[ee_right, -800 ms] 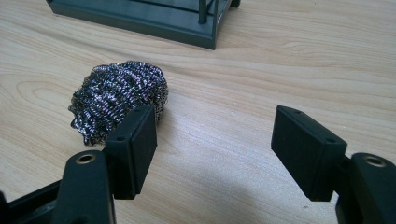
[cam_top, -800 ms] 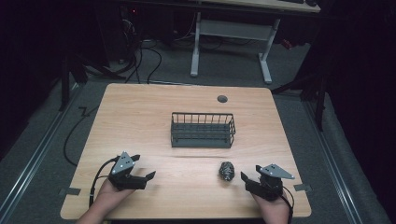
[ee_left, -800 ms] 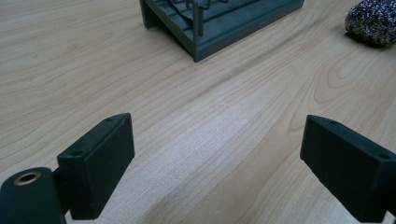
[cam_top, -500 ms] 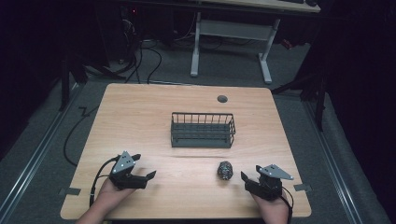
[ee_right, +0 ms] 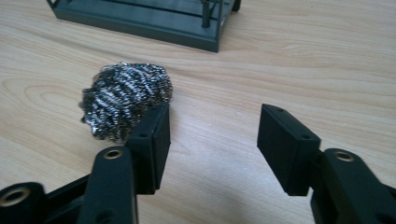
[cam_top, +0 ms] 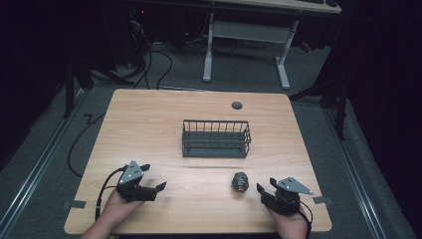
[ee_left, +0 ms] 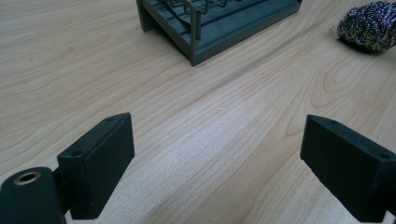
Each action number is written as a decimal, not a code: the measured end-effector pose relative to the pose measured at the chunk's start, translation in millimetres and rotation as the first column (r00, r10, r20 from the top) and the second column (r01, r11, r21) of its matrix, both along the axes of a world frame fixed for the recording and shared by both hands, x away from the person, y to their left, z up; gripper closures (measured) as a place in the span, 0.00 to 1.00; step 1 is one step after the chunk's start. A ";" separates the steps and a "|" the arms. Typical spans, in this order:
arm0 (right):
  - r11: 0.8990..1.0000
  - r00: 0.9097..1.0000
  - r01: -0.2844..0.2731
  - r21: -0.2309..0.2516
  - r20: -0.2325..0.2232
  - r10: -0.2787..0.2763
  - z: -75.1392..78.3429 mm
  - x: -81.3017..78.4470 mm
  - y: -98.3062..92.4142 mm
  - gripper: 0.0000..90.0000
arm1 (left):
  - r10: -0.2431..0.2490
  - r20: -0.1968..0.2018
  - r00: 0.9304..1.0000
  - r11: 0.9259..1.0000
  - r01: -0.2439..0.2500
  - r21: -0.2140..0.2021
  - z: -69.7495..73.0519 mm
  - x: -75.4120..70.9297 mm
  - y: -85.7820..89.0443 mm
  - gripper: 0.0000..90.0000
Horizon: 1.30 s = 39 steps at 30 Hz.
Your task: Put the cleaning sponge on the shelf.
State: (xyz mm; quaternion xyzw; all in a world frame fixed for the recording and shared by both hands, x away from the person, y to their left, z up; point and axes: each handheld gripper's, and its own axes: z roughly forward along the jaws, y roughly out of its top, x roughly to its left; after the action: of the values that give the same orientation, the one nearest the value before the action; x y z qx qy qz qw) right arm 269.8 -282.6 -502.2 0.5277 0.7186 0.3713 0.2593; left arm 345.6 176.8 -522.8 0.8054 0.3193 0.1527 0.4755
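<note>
A steel wool scourer (cam_top: pixel 240 182) lies on the wooden table (cam_top: pixel 149 124), in front of a dark wire basket (cam_top: pixel 216 139). My right gripper (cam_top: pixel 264 191) rests low on the table just right of the scourer. In the right gripper view its jaws (ee_right: pixel 212 140) stand open with bare wood between them, and the scourer (ee_right: pixel 123 105) sits just outside the left jaw. My left gripper (cam_top: pixel 153 178) rests near the table's front left, open wide (ee_left: pixel 217 158) over bare wood. From there the basket (ee_left: pixel 219 23) and the scourer (ee_left: pixel 369 25) lie farther off.
A round cable hole (cam_top: pixel 237 105) sits near the table's far edge. The basket (ee_right: pixel 140 16) looks empty. A white desk frame (cam_top: pixel 244 35) and cables stand on the floor beyond the table. Dark floor surrounds the table on all sides.
</note>
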 end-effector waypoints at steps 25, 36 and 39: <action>0.964 0.964 -0.265 0.002 -0.030 0.265 -5.0 -7.5 77.1 1.00 | -0.011 -0.004 1.000 1.000 0.011 0.007 -1.7 1.4 -1.6 0.12; 0.959 0.958 -0.281 -0.018 -0.062 0.280 -11.9 -2.2 79.5 1.00 | -0.008 -0.002 1.000 1.000 0.008 0.009 -1.5 1.3 -1.1 0.12; 0.961 0.960 -0.276 -0.017 -0.061 0.275 -12.0 -2.1 79.0 1.00 | -0.010 -0.002 1.000 1.000 0.010 0.011 -1.5 1.1 -1.4 0.12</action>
State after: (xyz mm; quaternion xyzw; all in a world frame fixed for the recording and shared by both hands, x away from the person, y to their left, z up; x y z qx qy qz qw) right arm 267.7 -203.5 -514.1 0.4298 0.7968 0.3794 0.1908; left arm 346.7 175.4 -524.3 0.8097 0.3149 0.1512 0.4716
